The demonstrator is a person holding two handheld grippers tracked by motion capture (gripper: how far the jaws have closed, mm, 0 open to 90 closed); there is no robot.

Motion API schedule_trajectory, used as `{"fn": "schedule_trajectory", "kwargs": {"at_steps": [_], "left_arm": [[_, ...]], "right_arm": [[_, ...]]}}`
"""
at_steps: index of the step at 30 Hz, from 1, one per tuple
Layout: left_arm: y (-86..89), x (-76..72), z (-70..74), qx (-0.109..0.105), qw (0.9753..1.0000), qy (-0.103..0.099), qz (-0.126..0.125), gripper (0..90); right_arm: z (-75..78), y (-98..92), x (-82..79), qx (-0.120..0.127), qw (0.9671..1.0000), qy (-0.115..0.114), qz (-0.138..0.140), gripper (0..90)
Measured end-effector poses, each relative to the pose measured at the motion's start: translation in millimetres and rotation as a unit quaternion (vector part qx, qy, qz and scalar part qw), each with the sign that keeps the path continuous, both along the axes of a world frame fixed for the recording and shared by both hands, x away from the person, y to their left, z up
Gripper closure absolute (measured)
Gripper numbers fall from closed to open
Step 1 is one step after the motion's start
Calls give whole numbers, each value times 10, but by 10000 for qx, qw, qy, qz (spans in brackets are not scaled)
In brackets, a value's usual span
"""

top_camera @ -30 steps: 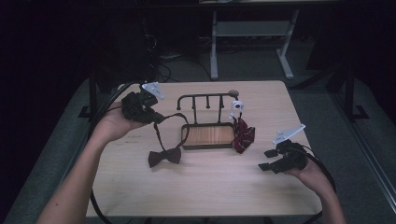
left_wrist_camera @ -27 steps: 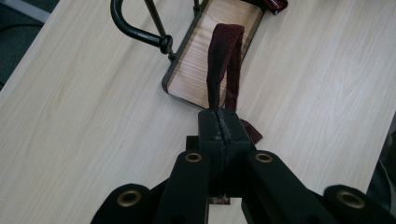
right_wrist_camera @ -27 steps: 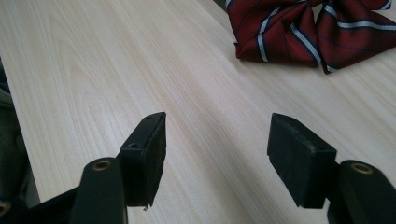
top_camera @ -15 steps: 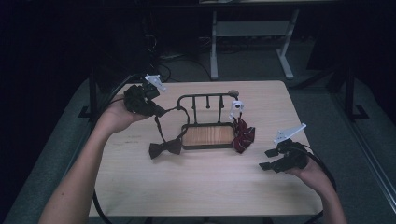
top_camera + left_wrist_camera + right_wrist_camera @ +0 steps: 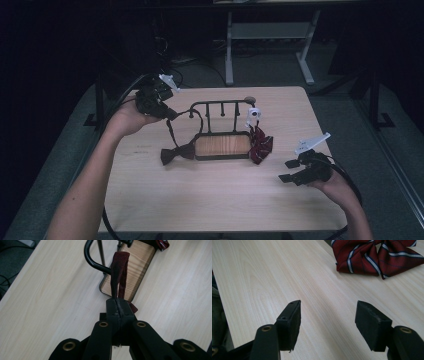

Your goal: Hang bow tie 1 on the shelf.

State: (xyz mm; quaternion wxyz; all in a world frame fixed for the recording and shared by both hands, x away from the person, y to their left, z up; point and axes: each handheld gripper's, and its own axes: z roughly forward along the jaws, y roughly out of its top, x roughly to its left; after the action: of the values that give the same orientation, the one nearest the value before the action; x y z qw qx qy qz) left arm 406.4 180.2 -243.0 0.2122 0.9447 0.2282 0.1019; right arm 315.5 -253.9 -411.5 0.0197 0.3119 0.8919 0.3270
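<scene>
At the far left of the pale wooden table (image 5: 210, 200), the left gripper (image 5: 167, 114) is held up in the person's left hand (image 5: 127, 120), its jaws pressed tight on the dark maroon strap (image 5: 118, 272) of a bow tie. In the left gripper view the strap runs as a narrow folded band from the clamped jaw tips up to the curved black bar of the rack (image 5: 93, 258) and appears to loop over it. In the high view the strap drops from the gripper down to the dark bow tie (image 5: 176, 154) itself, a small brown-maroon bow lying on the table just beside the left end of the rack's base. The rack (image 5: 222, 125) stands mid-table: a black metal frame with upright pegs rising from a rounded wooden base (image 5: 223, 145). A small white object (image 5: 253, 114) sits at the right end of the top rail; what it is cannot be told. Against the right end of the base lies a second bow tie (image 5: 261, 145), red with thin pale stripes, seen close in the right gripper view (image 5: 377, 255) resting flat on the wood. Well to the right, near the table's front edge, the right gripper (image 5: 290, 171) sits low in the person's right hand (image 5: 335, 186), its jaws spread wide with bare tabletop between them, holding nothing.
</scene>
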Motion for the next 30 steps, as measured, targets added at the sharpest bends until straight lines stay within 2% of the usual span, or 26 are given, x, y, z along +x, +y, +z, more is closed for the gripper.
{"fn": "schedule_trajectory", "kwargs": {"at_steps": [2, 3, 12, 13, 19, 30], "left_arm": [[0, 8, -5, -32, 10000, -7, 49, 898], [12, 39, -4, 33, 10000, 17, 50, 898], [34, 147, -22, 74, 9997, 97, 204, 898], [28, 166, -27, 141, 9996, 119, 219, 898], [28, 221, -59, 186, 9993, 176, 286, 897], [11, 256, -78, 226, 9989, 218, 340, 897]], "right_arm": [[-3, 2, 3, 2, 10000, 2, -1, 374], [-5, 5, 4, 1, 10000, 7, 8, 373], [8, -2, 1, 15, 10000, -17, 14, 373], [8, -2, 1, 14, 10000, -15, 11, 374], [9, -3, -4, 12, 10000, -8, 12, 375], [5, -6, -3, 3, 10000, -30, 32, 375]]}}
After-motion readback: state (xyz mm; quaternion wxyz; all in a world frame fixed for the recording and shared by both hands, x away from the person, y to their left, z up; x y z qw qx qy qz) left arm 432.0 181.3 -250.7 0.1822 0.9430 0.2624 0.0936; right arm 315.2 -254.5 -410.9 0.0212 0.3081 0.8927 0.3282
